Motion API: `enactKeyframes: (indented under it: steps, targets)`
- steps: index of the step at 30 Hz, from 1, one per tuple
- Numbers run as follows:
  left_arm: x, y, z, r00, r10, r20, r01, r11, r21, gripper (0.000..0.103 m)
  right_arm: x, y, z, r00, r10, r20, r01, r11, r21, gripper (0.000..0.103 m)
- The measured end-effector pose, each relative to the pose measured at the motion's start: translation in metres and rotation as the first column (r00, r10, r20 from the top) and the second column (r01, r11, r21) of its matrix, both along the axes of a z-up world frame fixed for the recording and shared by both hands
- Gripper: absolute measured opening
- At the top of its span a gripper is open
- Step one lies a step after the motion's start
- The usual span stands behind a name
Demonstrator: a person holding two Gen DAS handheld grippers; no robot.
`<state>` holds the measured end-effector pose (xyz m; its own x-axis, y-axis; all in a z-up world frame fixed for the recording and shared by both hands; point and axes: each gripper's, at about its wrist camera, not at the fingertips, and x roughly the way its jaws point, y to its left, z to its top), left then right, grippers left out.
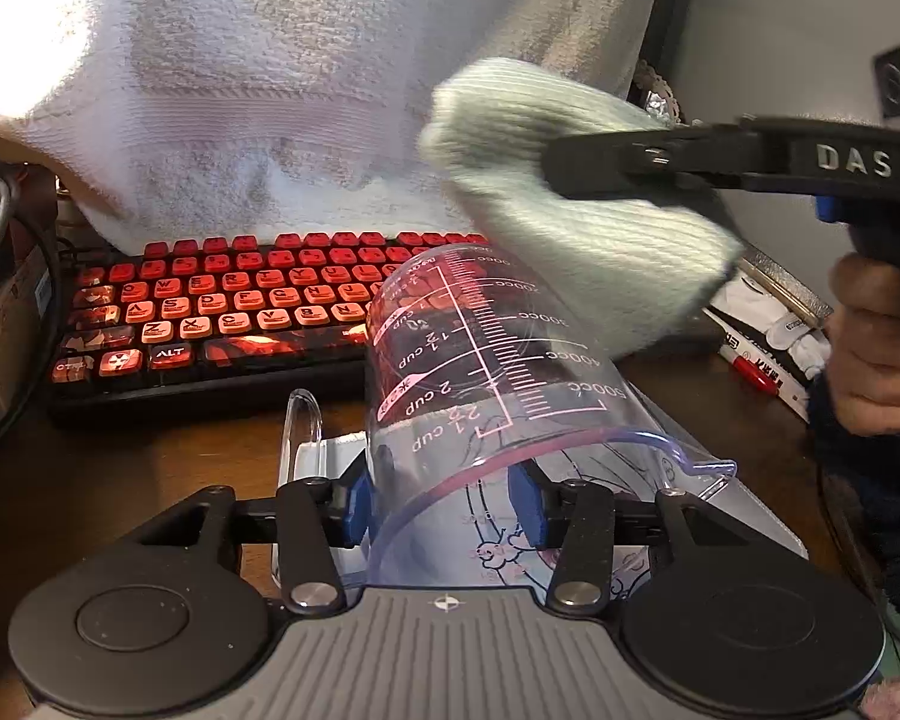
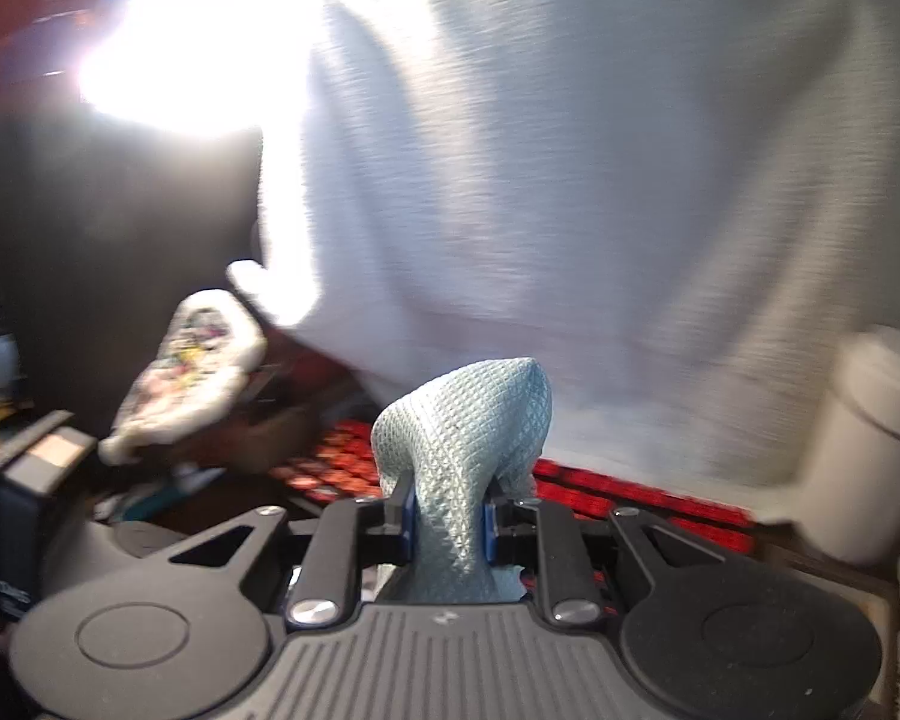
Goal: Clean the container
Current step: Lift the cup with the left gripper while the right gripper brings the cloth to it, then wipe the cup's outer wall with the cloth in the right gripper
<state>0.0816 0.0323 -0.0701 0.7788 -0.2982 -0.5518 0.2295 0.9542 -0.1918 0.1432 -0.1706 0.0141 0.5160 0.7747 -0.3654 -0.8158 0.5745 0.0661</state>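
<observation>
While the left gripper (image 1: 444,516) is clamping a clear measuring cup (image 1: 486,372), a cloth (image 1: 582,228) is hovering above.
The right gripper (image 2: 448,519) is pinching that pale green cloth, near a red keyboard (image 1: 222,306).

The left gripper (image 1: 444,510) clamps a clear measuring cup (image 1: 486,372) by its rim, the cup tipped on its side above the wooden tabletop (image 1: 150,480). The right gripper (image 1: 576,165) holds a pale green cloth (image 1: 570,210) just above the cup. A red keyboard (image 1: 222,306) lies toward the tabletop's far edge.
</observation>
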Motion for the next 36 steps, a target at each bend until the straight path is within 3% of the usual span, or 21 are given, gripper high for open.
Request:
enactKeyframes:
  steps: [16,26,36]
  targets:
    - [-0.001,-0.001,0.001,1.000,-0.005,0.004,0.005,1.000,0.003,0.052,0.003,0.006,-0.017,0.984,0.153,-0.089,-0.145,0.986,0.082,0.025]
    - [-0.001,-0.001,0.001,1.000,-0.005,0.004,0.005,1.000,-0.002,0.052,-0.013,0.006,-0.027,0.944,0.290,-0.155,-0.268,0.952,0.149,0.025]
    - [-0.002,-0.002,0.001,1.000,-0.007,0.009,0.007,1.000,0.007,0.053,-0.014,0.007,-0.032,0.990,0.111,-0.083,-0.099,0.986,0.130,0.022]
